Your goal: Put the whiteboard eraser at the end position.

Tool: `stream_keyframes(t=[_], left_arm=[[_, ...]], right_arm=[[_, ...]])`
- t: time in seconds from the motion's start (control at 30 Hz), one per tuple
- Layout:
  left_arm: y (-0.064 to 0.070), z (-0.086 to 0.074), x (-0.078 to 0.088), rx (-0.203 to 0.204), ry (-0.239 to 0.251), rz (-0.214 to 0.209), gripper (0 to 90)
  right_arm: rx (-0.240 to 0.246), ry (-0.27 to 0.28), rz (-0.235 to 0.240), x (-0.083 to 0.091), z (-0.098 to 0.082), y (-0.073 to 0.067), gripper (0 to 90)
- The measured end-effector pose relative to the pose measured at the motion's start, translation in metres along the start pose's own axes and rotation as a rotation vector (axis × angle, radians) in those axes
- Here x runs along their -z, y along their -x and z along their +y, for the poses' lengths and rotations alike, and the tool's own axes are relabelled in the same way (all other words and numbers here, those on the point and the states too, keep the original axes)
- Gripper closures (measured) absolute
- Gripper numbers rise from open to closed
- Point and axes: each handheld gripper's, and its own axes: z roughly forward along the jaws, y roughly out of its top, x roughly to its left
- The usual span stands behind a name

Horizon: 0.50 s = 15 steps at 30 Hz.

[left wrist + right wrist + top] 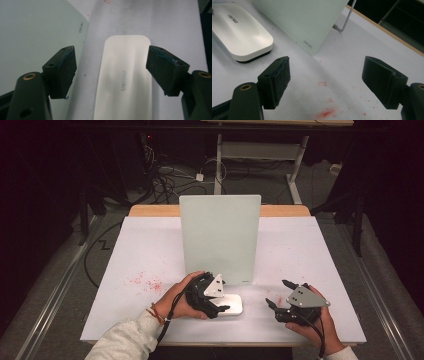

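Note:
A white eraser (235, 304) (125, 80) (239, 37) lies flat on the white table near its front edge. My left gripper (223, 296) (112, 67) is open, with one jaw on each side of the eraser's near end and a gap left on both sides. A pale green glass board (220, 237) (37, 30) (302, 20) stands upright just behind it. To the right of the eraser my right gripper (276, 292) (327, 80) hovers open over bare table with nothing between its jaws.
Red marker smudges (145, 282) (325, 113) stain the table (310, 250) left of the board and under the right gripper. A metal prop (345, 18) holds the board up from behind. Cables and desk legs (295, 165) lie on the floor beyond the table.

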Motion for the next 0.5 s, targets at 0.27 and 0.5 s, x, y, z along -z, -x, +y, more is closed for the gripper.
stream_keyframes(t=[0.27, 0.5], left_arm=[[-0.002, -0.001, 0.008, 0.025, 0.062, 0.129, 23.3], [-0.004, -0.003, 0.014, 0.040, 0.109, 0.218, 21.2]], right_arm=[[0.002, 0.002, 0.007, 0.000, 0.000, -0.001, 23.2], [0.009, 0.005, 0.015, 0.000, 0.000, -0.001, 23.2]])
